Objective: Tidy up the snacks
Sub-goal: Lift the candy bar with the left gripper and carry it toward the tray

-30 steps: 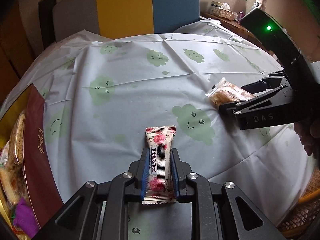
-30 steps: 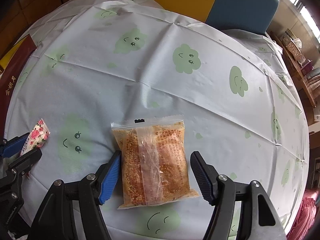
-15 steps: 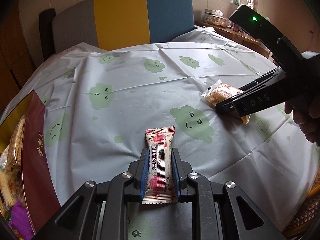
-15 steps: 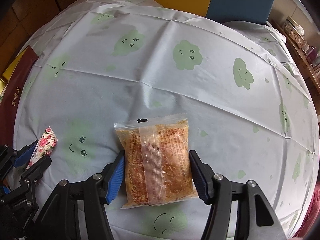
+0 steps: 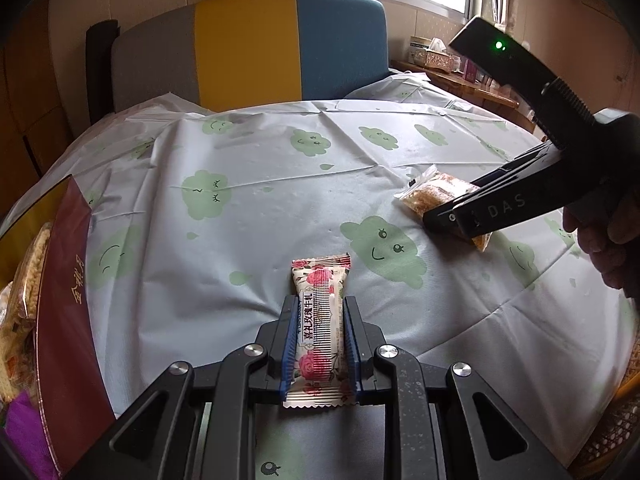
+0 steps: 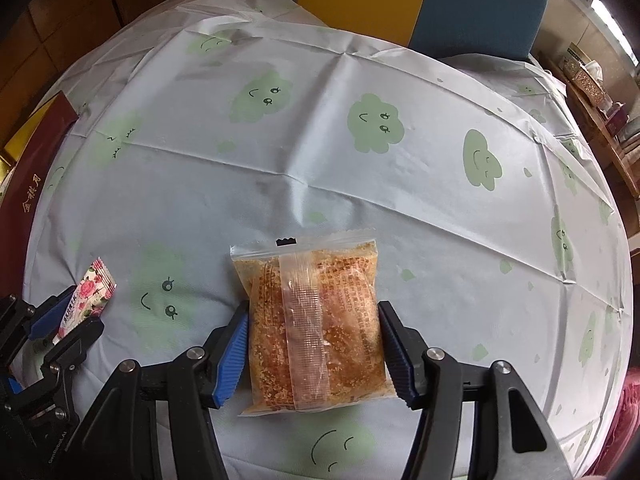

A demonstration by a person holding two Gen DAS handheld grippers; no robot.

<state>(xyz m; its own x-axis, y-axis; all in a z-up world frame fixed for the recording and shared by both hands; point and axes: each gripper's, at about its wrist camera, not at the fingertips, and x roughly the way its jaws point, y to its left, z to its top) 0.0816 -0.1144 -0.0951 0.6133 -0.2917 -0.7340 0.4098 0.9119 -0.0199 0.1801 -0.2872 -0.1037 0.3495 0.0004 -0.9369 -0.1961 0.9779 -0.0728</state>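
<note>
Both grippers gripped snacks on the table.
The left gripper pinched a candy bar near the front edge; the right gripper clamped a crumb packet beside it on the tablecloth.

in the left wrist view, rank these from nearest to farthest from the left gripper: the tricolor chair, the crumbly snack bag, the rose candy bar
1. Rose candy bar, clamped between the left gripper fingers.
2. Crumbly snack bag, ahead to the right, in the right gripper.
3. Tricolor chair, beyond the table's far edge.
</note>
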